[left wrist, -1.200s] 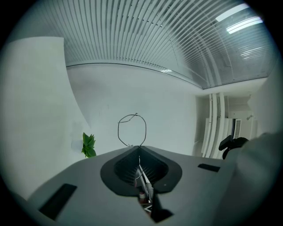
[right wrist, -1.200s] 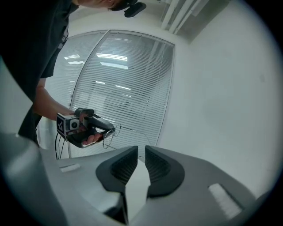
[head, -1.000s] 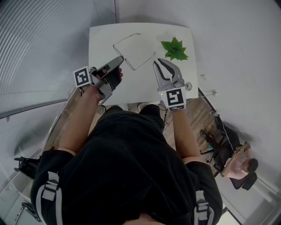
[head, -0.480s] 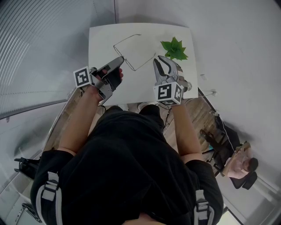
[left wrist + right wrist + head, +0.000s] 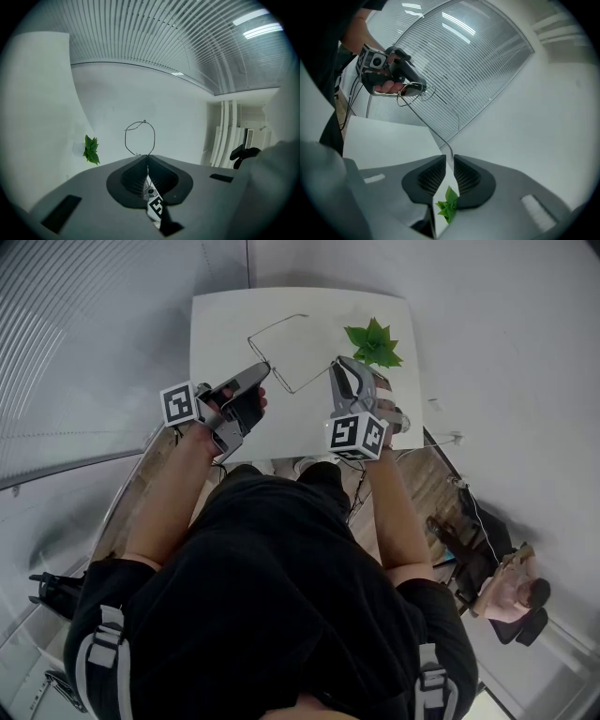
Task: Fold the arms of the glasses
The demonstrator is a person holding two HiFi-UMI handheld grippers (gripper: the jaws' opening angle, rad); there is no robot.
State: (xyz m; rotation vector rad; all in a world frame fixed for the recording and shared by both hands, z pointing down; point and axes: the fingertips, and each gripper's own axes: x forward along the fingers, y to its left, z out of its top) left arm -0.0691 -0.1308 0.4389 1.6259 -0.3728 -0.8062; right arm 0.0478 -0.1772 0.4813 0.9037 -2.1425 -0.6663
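While the white table (image 5: pixel 216 324) fills the space below, the task's thing does not rest on it. The left gripper (image 5: pixel 258 369) is clamped tight on the front of the glasses (image 5: pixel 283 377), and a wire lens rim pokes out past its tips in its own view. The right gripper (image 5: pixel 342 367) stands at the tip of one arm. Its jaws form a narrow slot and have just been closing, and the arm's end runs into that slot without the pads yet pinching it. The glasses therefore hang in the air between the two tools with both arms spread open, and only a small green plant (image 5: pixel 375 343) sits on the table, toward its far right side. The glasses look like thin wire: very light, springy, easy to bend out of shape, and likely to slip or twist against hard pads. The soundest hold seems to be the one already made at the front frame. The other tool could then nudge the arm gently near its tip, swinging it about the hinge rather than squeezing it. Compared with a second ago, the right gripper has dropped lower and rolled onto its side, so two faces of its marker cube show. Its jaws, plainly spread then, are now nearer together, while the left gripper and the glasses have hardly moved.
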